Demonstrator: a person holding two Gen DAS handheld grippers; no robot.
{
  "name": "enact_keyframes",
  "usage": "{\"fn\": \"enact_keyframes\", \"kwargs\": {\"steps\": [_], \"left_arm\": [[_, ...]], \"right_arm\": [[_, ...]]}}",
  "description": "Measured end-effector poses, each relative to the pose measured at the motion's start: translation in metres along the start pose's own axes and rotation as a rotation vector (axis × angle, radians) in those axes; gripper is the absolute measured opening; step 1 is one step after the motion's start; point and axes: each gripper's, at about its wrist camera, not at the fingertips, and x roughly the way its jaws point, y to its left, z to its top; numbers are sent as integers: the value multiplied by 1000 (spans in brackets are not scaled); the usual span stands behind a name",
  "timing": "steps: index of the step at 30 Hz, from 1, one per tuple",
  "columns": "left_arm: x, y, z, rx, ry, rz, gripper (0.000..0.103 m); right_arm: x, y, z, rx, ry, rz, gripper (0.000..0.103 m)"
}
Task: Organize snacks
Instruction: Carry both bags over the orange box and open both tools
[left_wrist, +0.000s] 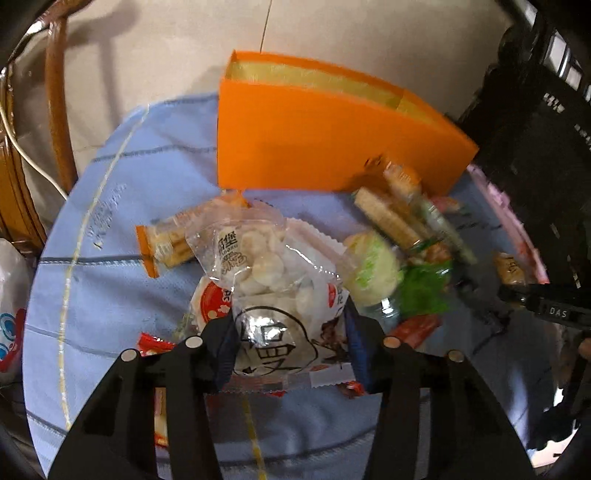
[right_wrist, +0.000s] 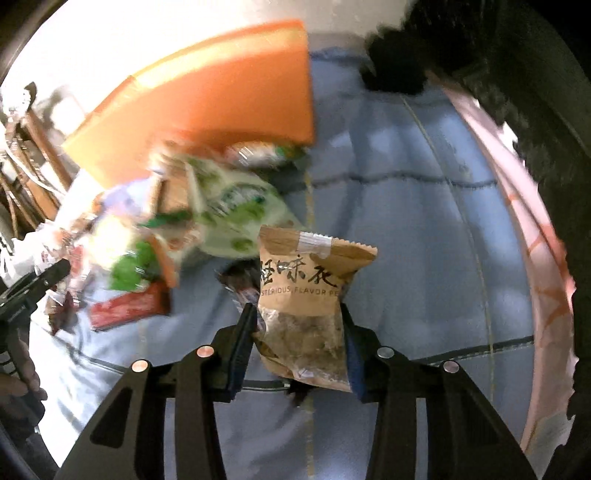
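My left gripper (left_wrist: 290, 325) is shut on a clear packet of white round snacks (left_wrist: 275, 280), held over the blue cloth (left_wrist: 122, 229). My right gripper (right_wrist: 299, 314) is shut on a brown kraft snack packet (right_wrist: 310, 295) with black print, lifted above the cloth (right_wrist: 406, 240). An open orange box (left_wrist: 317, 144) stands at the back of the table; it also shows in the right wrist view (right_wrist: 221, 92). A loose pile of snacks lies in front of it: wafer packs (left_wrist: 388, 218), a green-white packet (left_wrist: 373, 269), an orange-edged biscuit pack (left_wrist: 166, 240). The pile is blurred in the right wrist view (right_wrist: 207, 214).
A black crate (left_wrist: 535, 129) stands at the right. Wooden chair parts (left_wrist: 55, 103) and a white cable are at the left. A pink-edged cloth border (right_wrist: 535, 258) runs along the table's right rim. The other gripper's tip (right_wrist: 33, 288) shows at the left edge.
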Motion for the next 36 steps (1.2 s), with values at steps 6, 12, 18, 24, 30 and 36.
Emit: {"fn": "enact_keyframes", "kwargs": {"steps": [6, 12, 18, 24, 30, 36], "left_arm": [[-35, -16, 22, 15, -77, -29, 49], [-66, -48, 58, 72, -137, -10, 49], [-79, -65, 93, 94, -169, 50, 49], [-93, -80, 132, 123, -214, 152, 49], [-103, -87, 159, 133, -249, 180, 49], [-113, -95, 186, 149, -294, 179, 50]], "right_arm": [[-44, 19, 25, -24, -111, 64, 44], [-98, 37, 50, -79, -216, 94, 44], [-137, 49, 73, -140, -302, 72, 44], [-157, 58, 99, -176, -375, 43, 44], [-175, 66, 125, -196, -420, 37, 44], [-186, 75, 145, -224, -453, 36, 44]]}}
